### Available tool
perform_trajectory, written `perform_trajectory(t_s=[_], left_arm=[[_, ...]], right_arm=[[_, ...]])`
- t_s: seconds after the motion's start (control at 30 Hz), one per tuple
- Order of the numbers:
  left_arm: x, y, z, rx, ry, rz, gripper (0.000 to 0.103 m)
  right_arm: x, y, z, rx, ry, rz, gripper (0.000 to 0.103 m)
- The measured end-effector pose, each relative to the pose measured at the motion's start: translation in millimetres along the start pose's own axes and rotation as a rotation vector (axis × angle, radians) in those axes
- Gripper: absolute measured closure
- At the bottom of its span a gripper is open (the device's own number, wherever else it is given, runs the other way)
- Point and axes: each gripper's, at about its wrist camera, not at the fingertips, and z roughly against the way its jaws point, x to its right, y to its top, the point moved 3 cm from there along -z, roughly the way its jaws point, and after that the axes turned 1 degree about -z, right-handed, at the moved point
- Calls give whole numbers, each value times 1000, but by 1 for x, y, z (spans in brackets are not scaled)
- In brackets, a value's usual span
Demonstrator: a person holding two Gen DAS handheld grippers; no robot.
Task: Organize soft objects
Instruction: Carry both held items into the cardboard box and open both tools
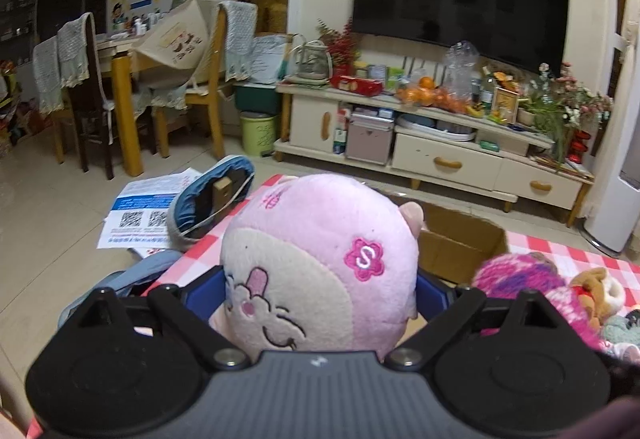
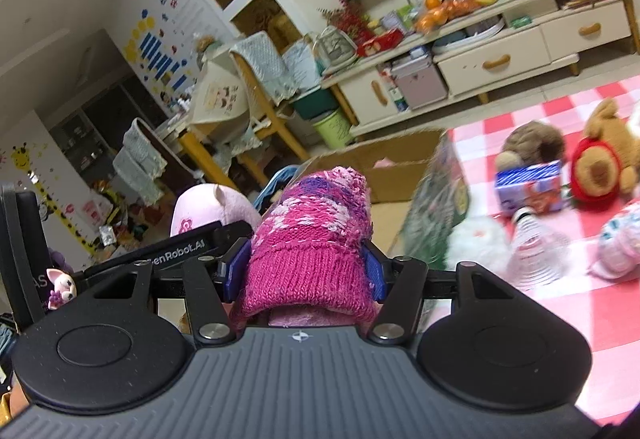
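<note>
My left gripper [image 1: 320, 295] is shut on a round pink plush toy [image 1: 320, 259] with a flower patch, held above the red-checked cloth. My right gripper [image 2: 306, 271] is shut on a magenta knitted sock [image 2: 312, 235]. The sock also shows in the left wrist view [image 1: 516, 275], and the pink plush shows in the right wrist view [image 2: 204, 207] to the left. An open cardboard box [image 1: 460, 243] stands just beyond the plush; it also shows in the right wrist view [image 2: 396, 167] beyond the sock. The blue pads [image 2: 236, 271] press the sock's sides.
On the checked cloth [image 2: 540, 107] lie a brown bear in red [image 2: 600, 159], a dark brown plush [image 2: 532, 147], a small blue box [image 2: 532, 187], a plastic bottle [image 2: 536, 243] and white soft things. A TV cabinet [image 1: 440, 155], chairs and papers [image 1: 144, 207] stand beyond.
</note>
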Motion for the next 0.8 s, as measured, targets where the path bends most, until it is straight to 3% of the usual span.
perform_trajectory(t_s=[0.2,0.23,0.4,0.8], left_arm=[[-7,1,-3,-25,11,18,4],[-5,1,-3,-20,14,14,4],[1,5,6,32,33,-30,1],[33,1,16,49,-21,-112,1]], right_arm=[[-8,0,-9,-57,21,3,26],[-8,-1,-7,-62,25,0,19],[-8,-2,3,-39,12,30,4],[11,-5,33,49,-130,94,3]])
